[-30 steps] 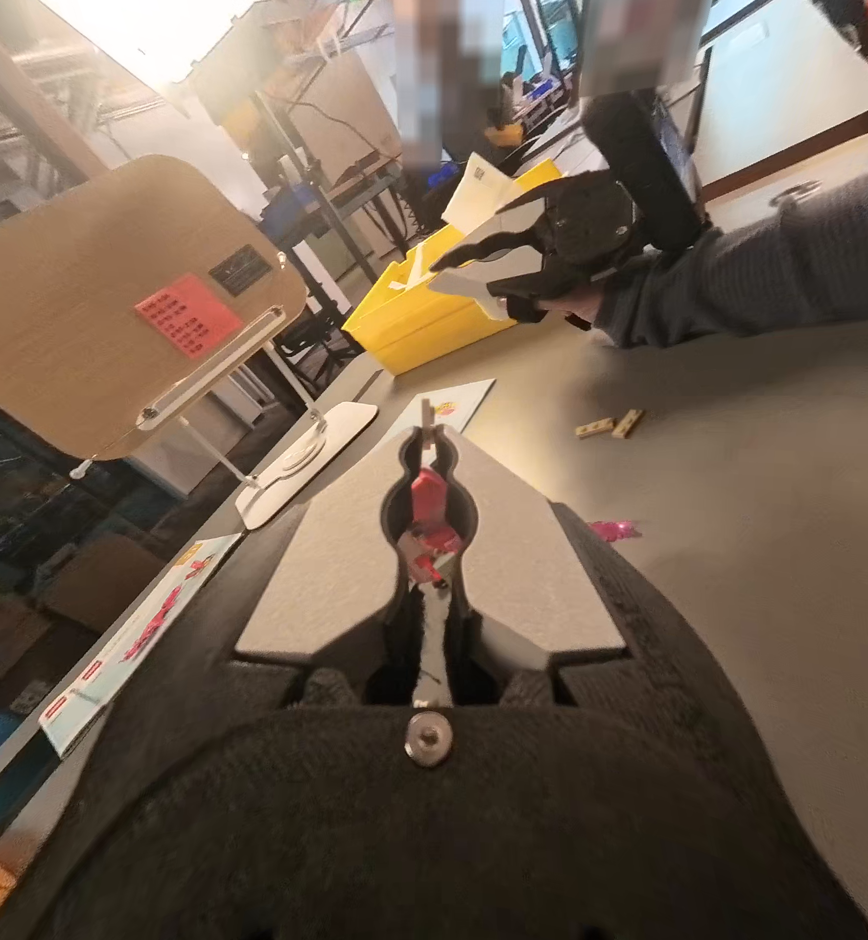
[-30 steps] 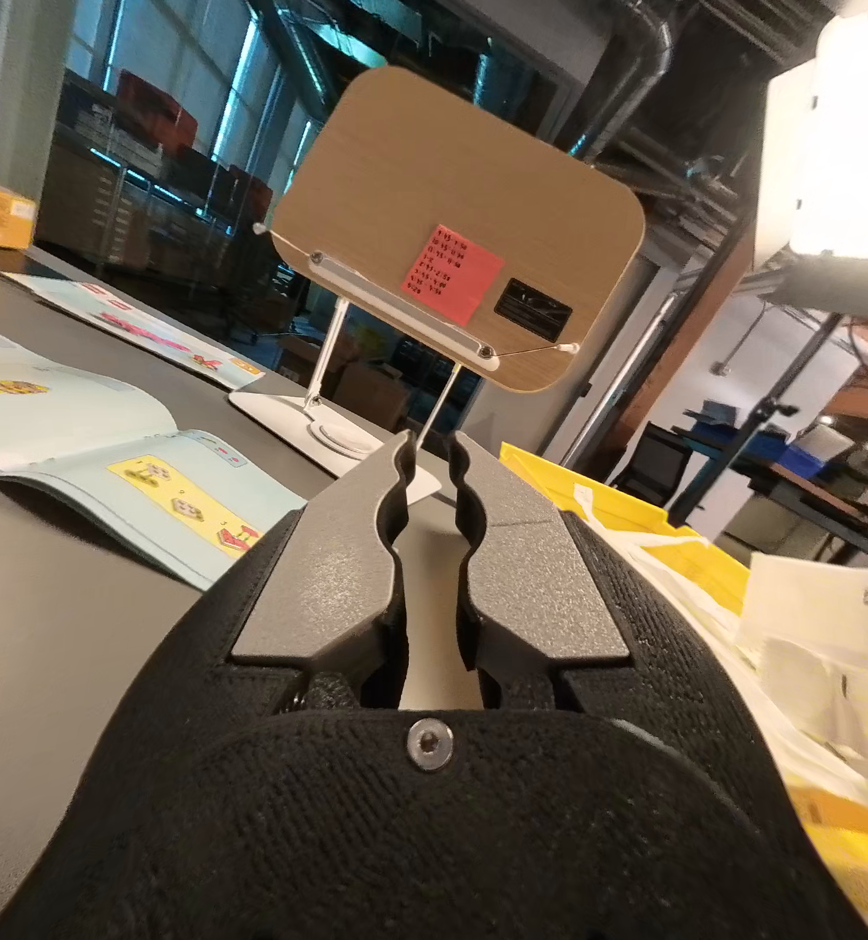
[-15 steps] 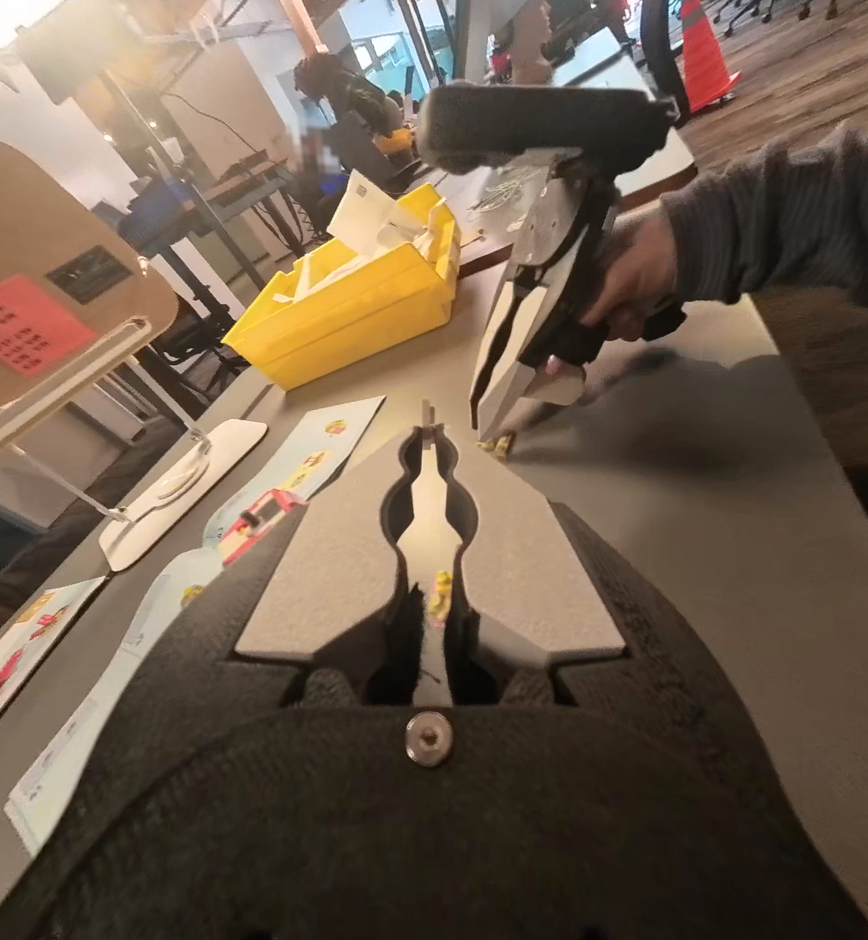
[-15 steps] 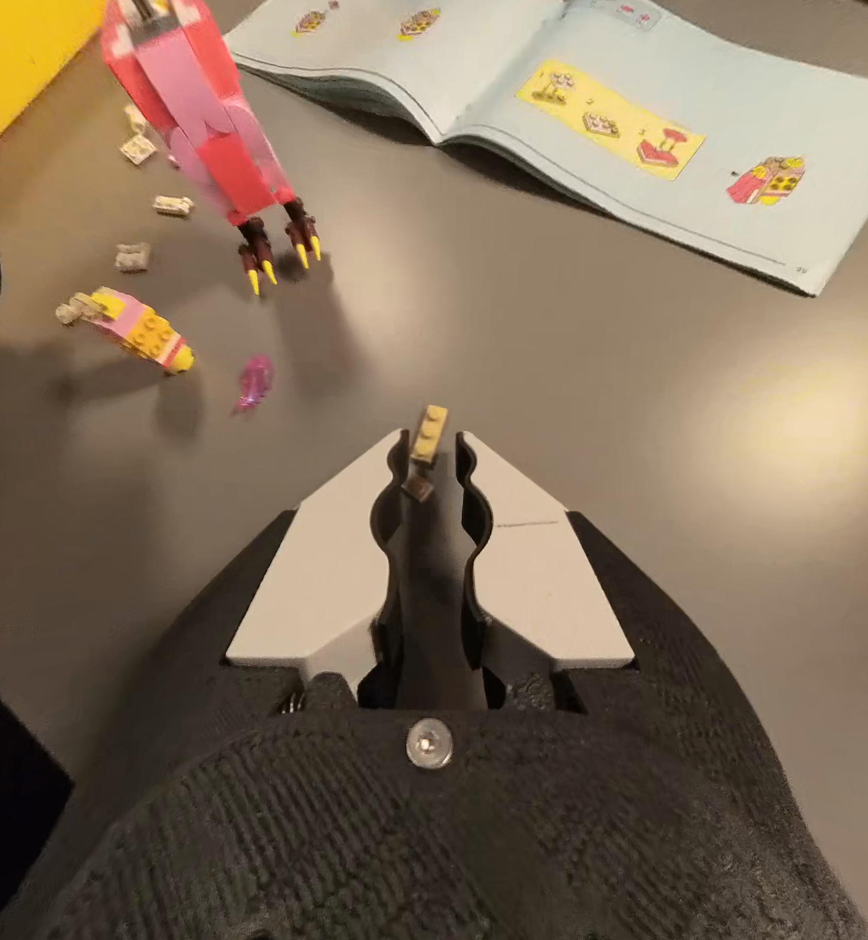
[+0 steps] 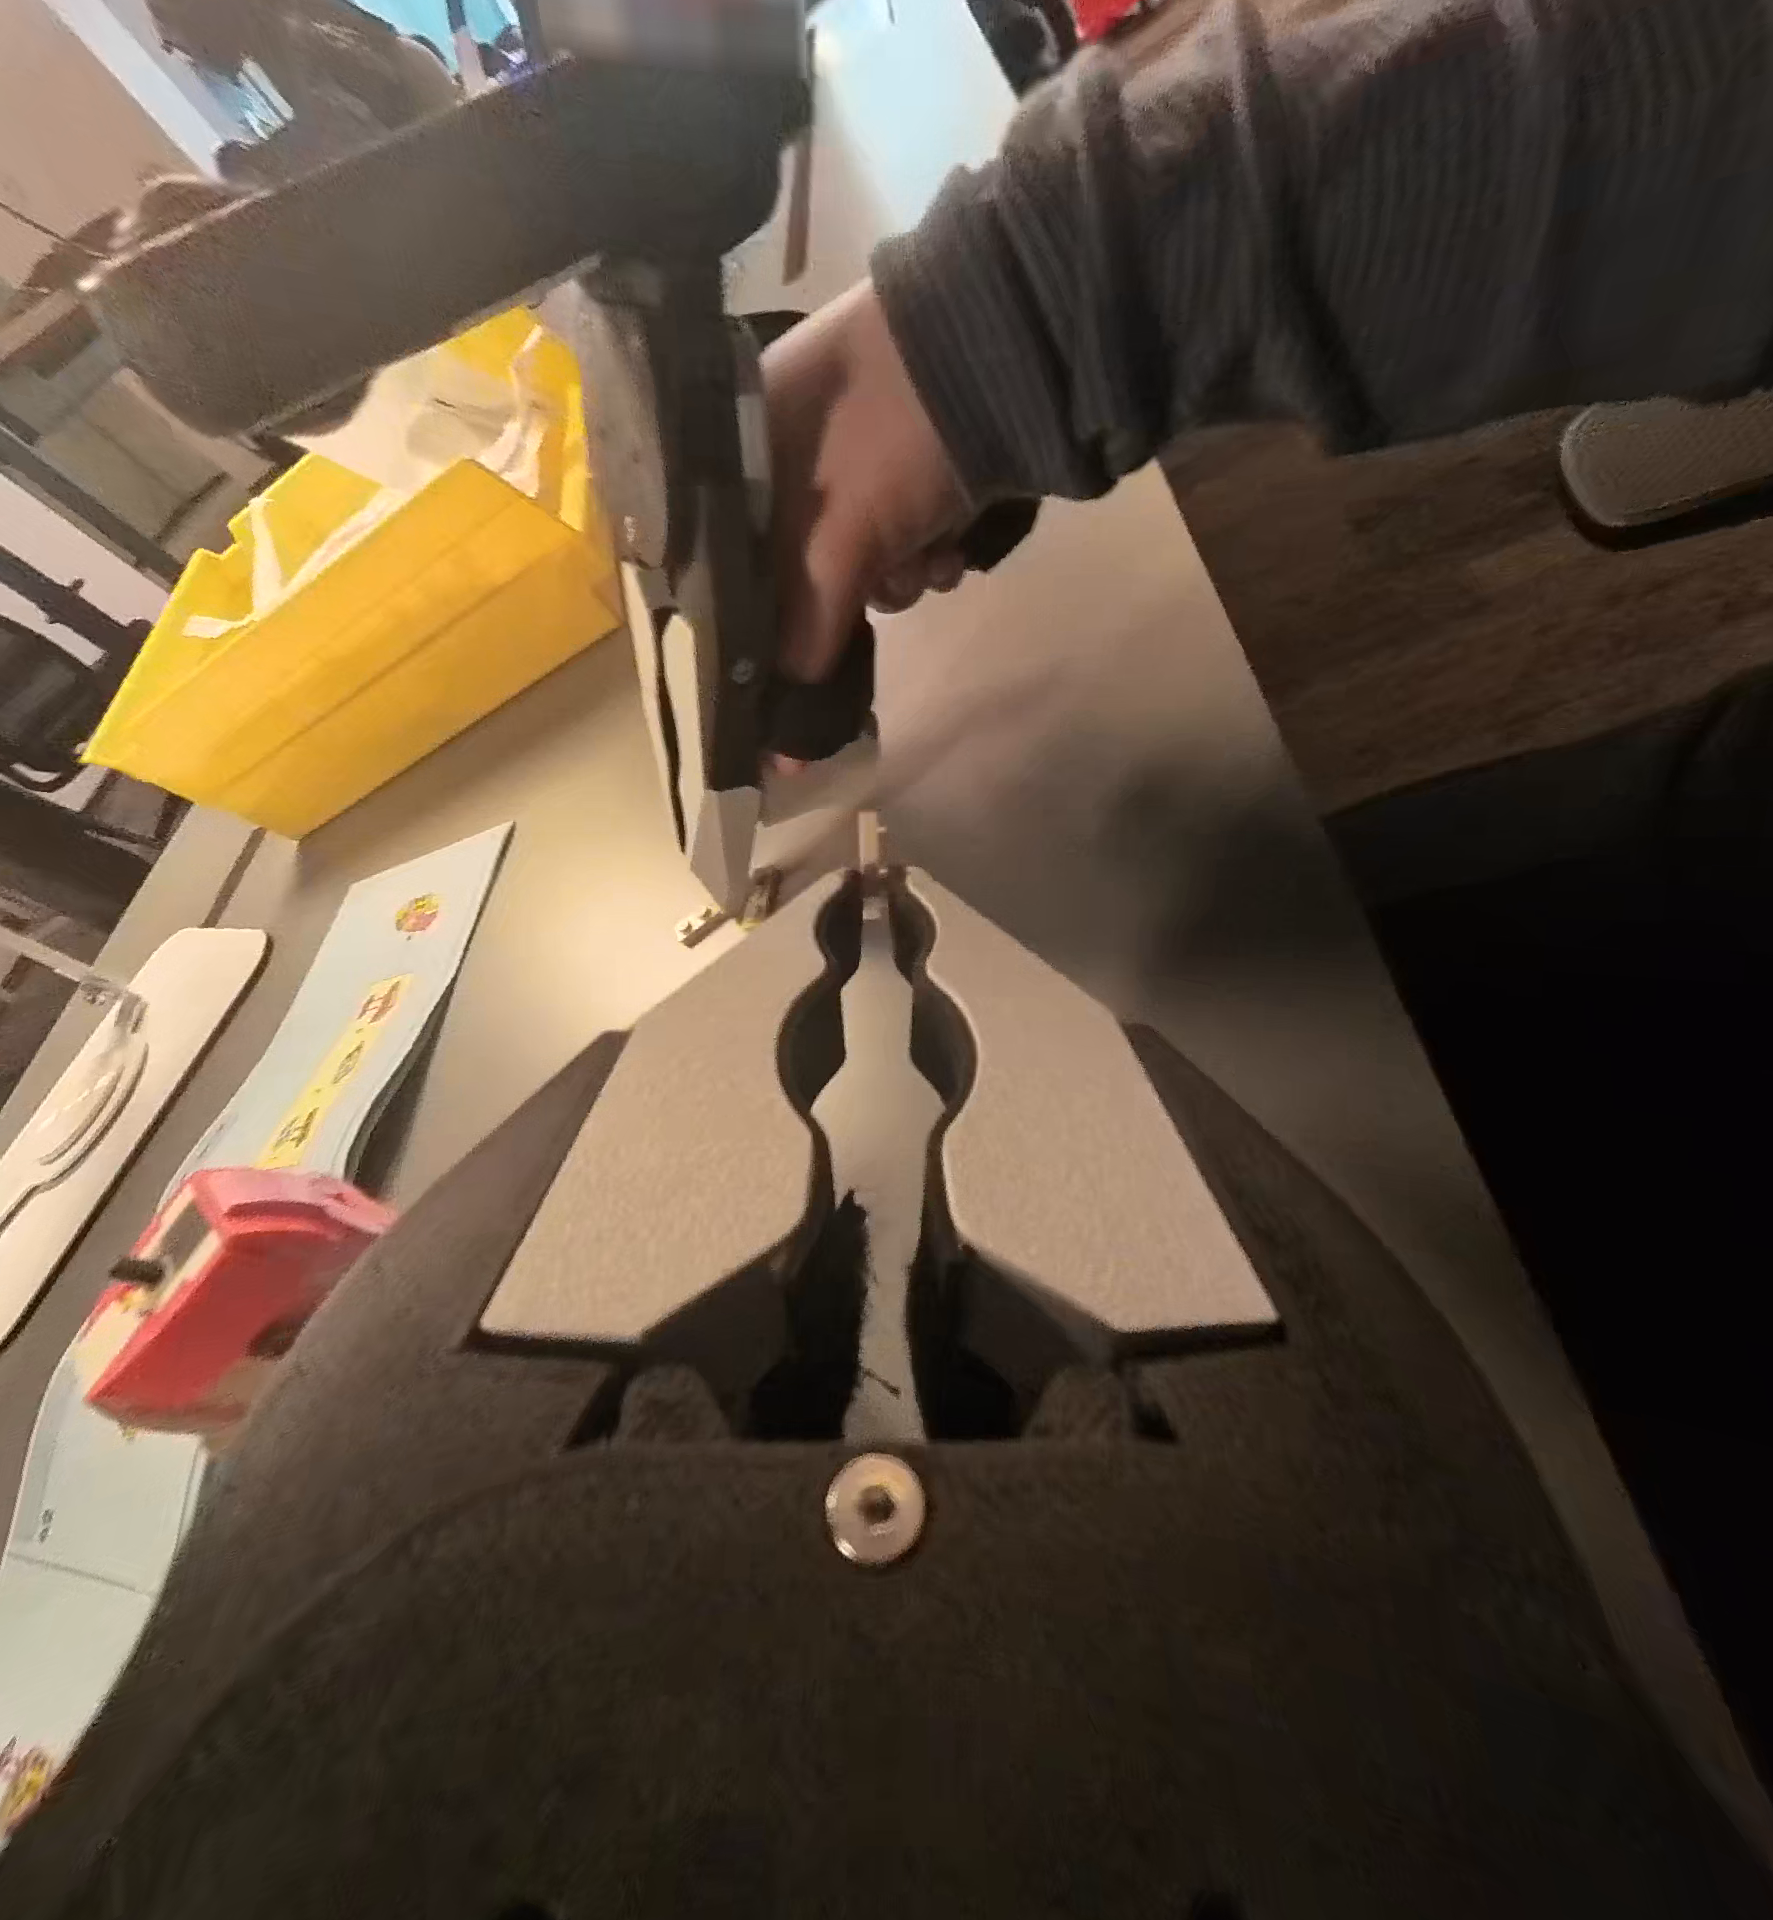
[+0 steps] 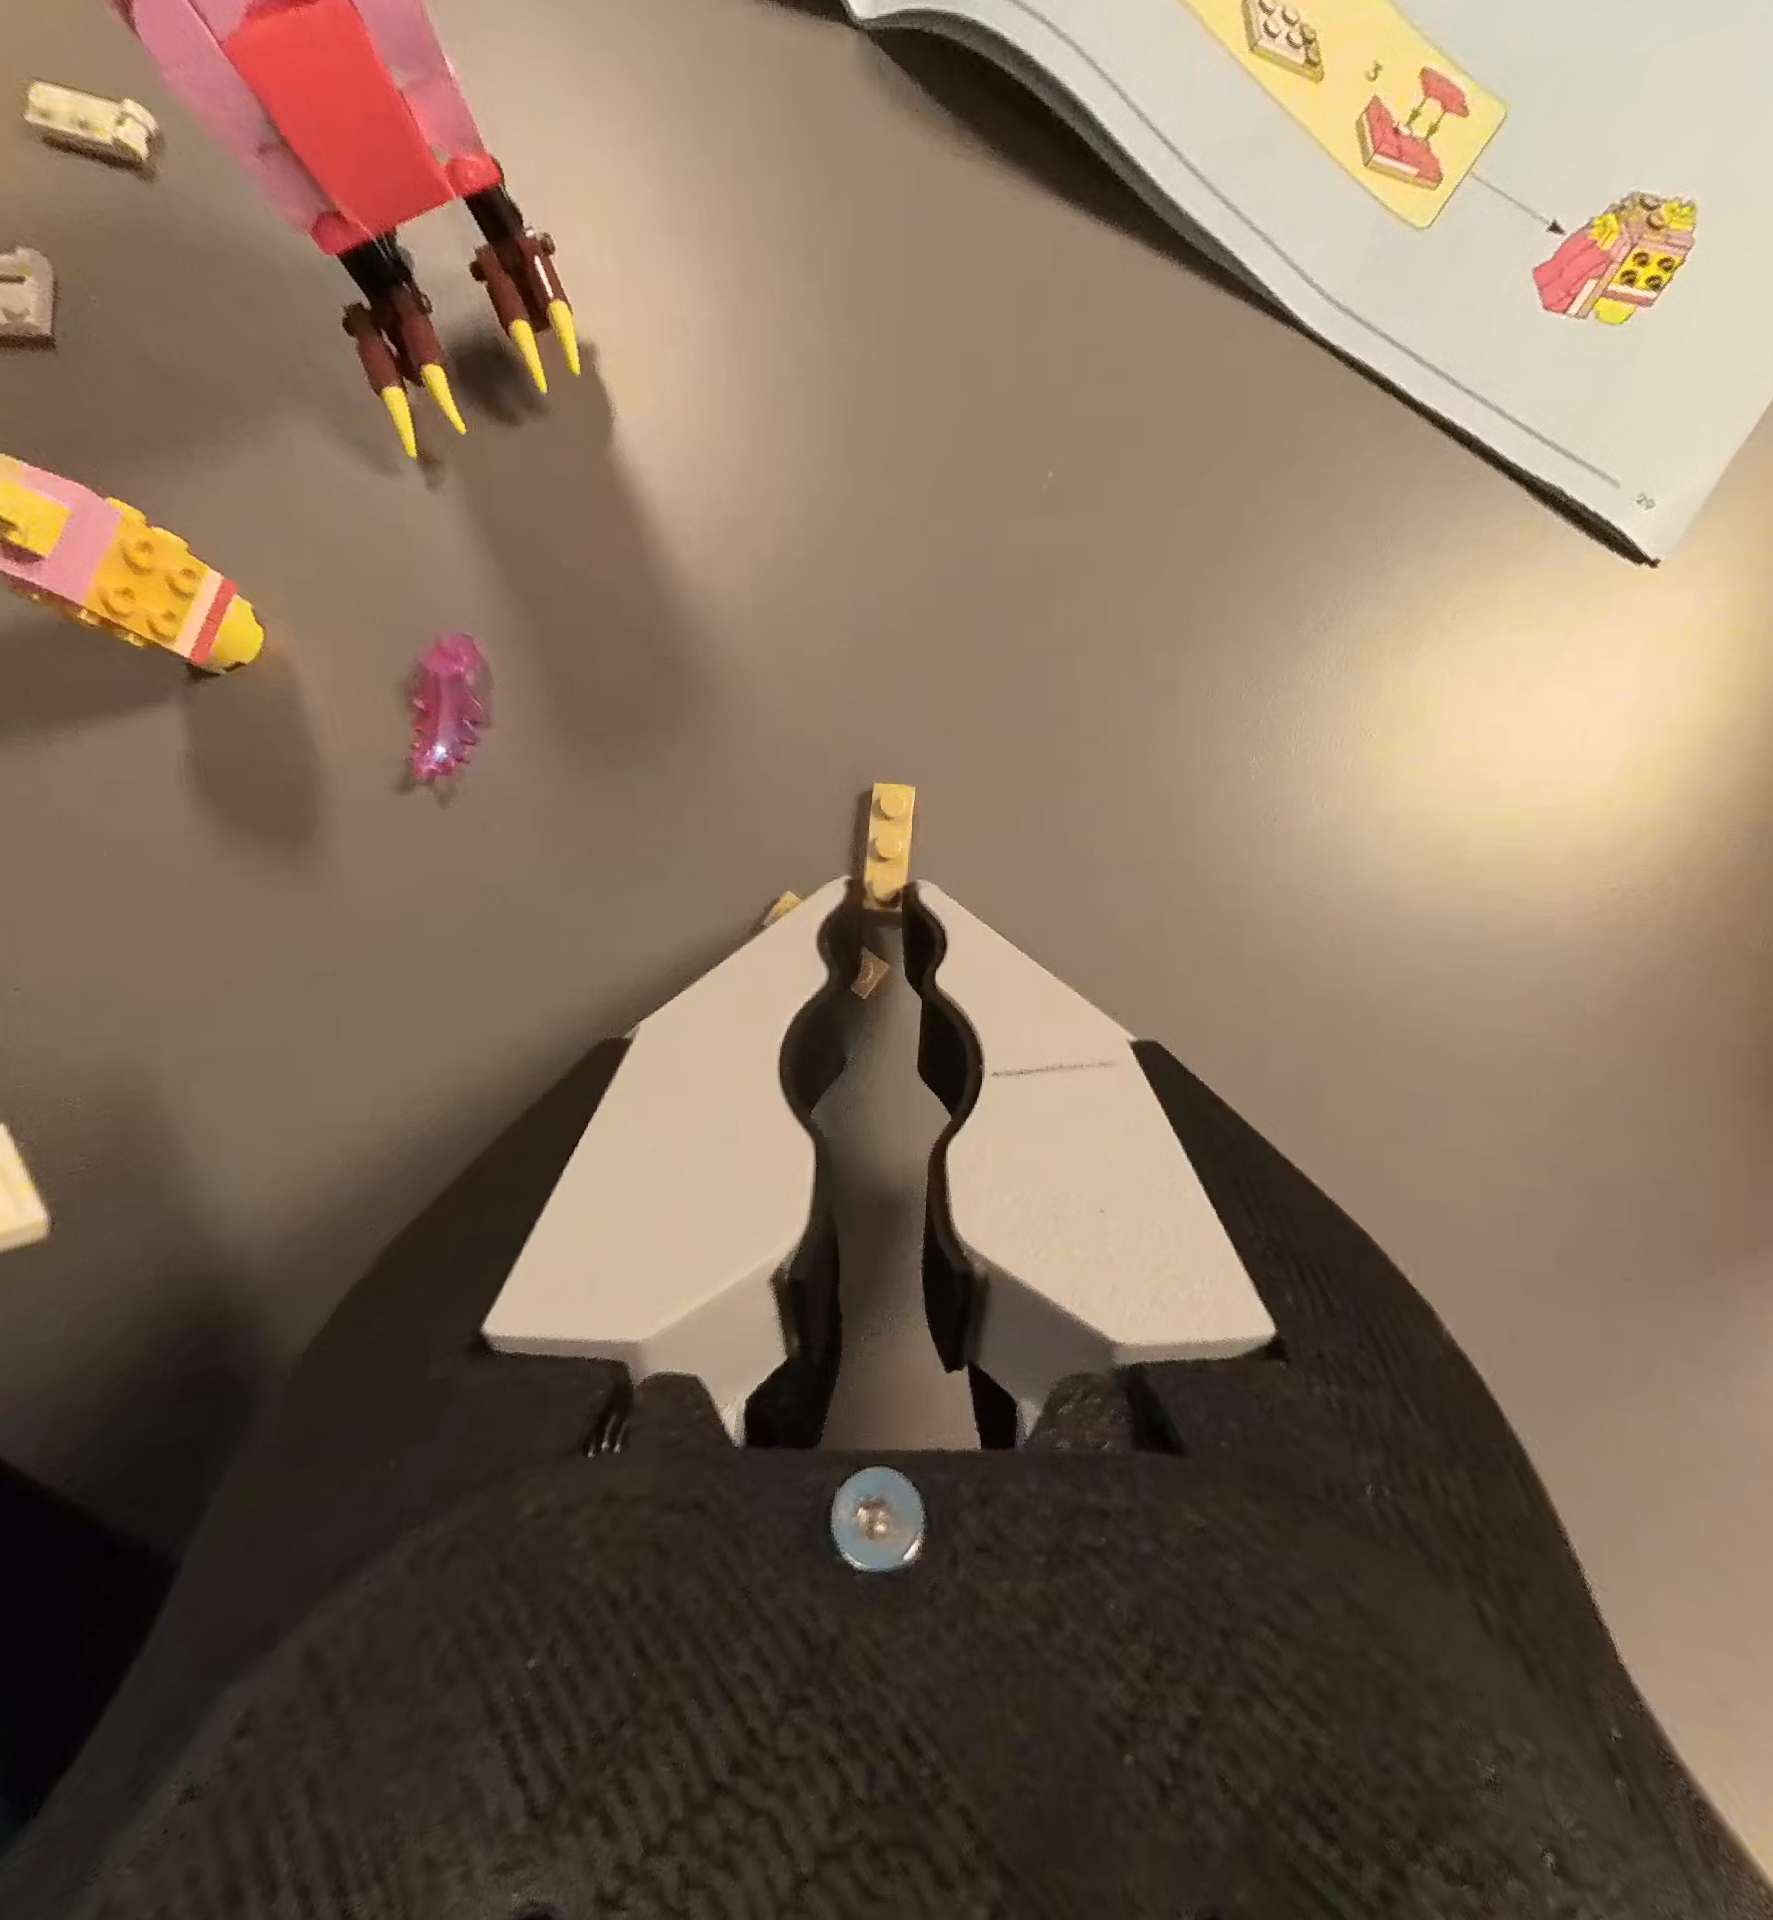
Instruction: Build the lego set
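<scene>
Pinching only the near end of a yellow brick (image 6: 887,847), the right tool (image 6: 882,896) risks letting it pivot or slip onto the desk (image 6: 1173,727); the left tool (image 5: 874,896) clamps a thin pale piece (image 5: 869,847) just as barely

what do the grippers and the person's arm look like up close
Each gripper has two pale grey wedge fingers with wavy black inner edges, on a black textured body with a silver screw. The arm wears a dark grey ribbed sleeve.
</scene>
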Available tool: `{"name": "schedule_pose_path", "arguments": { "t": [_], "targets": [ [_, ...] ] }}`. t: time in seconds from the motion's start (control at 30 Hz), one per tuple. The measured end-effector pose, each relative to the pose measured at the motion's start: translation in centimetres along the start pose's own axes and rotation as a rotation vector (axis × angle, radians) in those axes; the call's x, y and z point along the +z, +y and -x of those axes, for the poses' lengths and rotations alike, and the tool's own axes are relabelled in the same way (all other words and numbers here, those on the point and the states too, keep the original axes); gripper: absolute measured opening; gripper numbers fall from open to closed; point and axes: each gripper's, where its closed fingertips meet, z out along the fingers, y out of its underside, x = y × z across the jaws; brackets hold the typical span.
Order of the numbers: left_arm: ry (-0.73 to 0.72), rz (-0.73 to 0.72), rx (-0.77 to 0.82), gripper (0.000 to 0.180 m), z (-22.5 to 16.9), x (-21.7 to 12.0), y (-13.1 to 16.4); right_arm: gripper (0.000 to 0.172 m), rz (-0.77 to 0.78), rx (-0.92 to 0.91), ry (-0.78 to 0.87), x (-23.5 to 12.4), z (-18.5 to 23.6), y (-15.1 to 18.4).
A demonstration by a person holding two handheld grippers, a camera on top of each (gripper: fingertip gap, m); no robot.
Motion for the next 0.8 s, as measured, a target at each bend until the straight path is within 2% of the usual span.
{"name": "schedule_pose_path", "arguments": {
  "t": [0.13,0.37,0.47,0.53,0.6,0.8],
  "targets": [
    [0.031,0.02,-0.011,0.003,-0.5,0.2,0.2,0.007,0.006,-0.044,-0.017,0.1,0.0,-0.1],
    [0.055,0.059,-0.057,0.003,-0.5,0.6,1.0,0.005,-0.081,-0.085,-0.041,0.4,0.2,-0.6],
    [0.067,0.078,-0.096,0.003,-0.5,0.7,1.5,0.005,-0.108,-0.186,0.028,0.3,-0.3,-0.8],
    [0.054,0.088,-0.126,0.004,-0.1,0.8,1.7,0.005,-0.13,-0.345,0.132,0.0,-0.8,-1.1],
    [0.067,0.099,-0.17,0.004,-0.1,0.8,1.9,0.005,-0.163,-0.584,0.212,-0.7,-0.5,-1.6],
    [0.127,0.139,-0.3,0.004,-0.5,1.1,2.7,0.005,-0.195,-1.544,0.45,-2.8,2.2,-1.3]
  ]
}}
